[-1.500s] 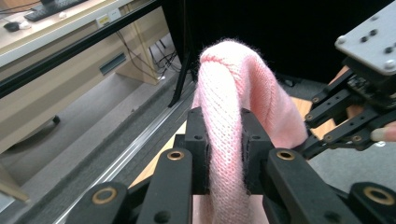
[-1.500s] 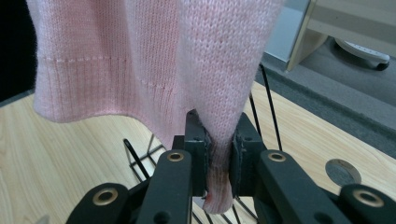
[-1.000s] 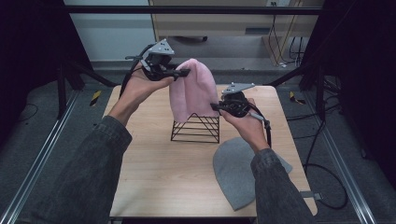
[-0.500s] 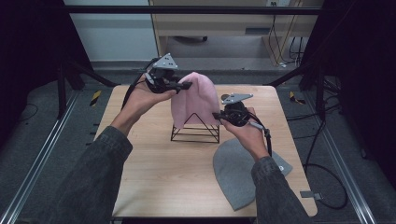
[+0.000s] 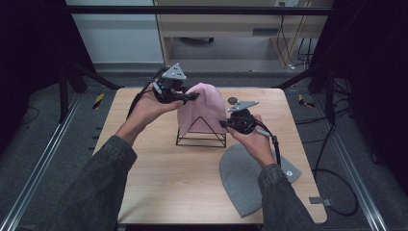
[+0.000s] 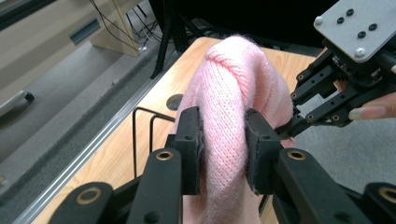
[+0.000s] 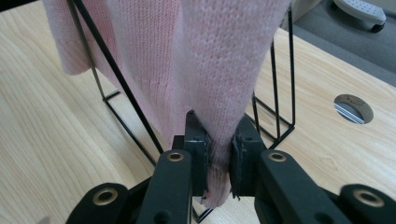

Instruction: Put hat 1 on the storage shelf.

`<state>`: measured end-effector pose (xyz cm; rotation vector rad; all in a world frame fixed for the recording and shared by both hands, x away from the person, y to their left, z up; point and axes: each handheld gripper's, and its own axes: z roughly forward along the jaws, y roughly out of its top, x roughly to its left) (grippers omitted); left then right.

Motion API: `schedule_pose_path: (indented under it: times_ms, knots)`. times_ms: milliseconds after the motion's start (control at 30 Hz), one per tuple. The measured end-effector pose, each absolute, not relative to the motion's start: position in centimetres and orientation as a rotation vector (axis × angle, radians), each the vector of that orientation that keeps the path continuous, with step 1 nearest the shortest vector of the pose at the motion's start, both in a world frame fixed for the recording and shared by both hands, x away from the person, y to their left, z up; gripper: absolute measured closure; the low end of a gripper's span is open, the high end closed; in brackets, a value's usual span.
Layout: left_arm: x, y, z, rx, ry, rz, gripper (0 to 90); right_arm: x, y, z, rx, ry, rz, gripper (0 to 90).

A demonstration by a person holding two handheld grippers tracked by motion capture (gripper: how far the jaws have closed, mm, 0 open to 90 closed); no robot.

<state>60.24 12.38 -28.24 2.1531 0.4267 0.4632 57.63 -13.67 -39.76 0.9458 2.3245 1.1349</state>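
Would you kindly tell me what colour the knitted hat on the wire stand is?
Pale pink hat; the left gripper view shows it best.

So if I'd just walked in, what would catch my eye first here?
Probably the pink knitted hat, draped over a black wire stand at the middle of the wooden table. Each hand pinches it with a black tool: the left tool near its top, the right tool at its lower edge. A grey hat lies flat at the near right.

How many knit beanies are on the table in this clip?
2. A pink knit beanie is draped over the black wire triangular stand, pinched by the left gripper and right gripper. A grey knit beanie lies flat at the near right.
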Motion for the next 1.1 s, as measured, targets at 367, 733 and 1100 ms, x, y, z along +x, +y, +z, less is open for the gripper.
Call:
schedule_pose_path:
  times_ms: [367,733,1100]
  knots:
    - [59.9,12.2,-29.6,2.149,0.457,0.431,75.0,57.6,-13.9,-40.8,0.985,2.337,1.12,79.0]
    - [59.3,11.7,-30.3,2.156,0.454,0.394,77.3,57.3,-14.5,-41.3,1.006,2.357,1.102,63.8]
    - [59.1,10.9,-31.3,2.191,0.45,0.373,77.5,55.5,-17.7,-40.2,1.034,2.294,1.041,46.4]
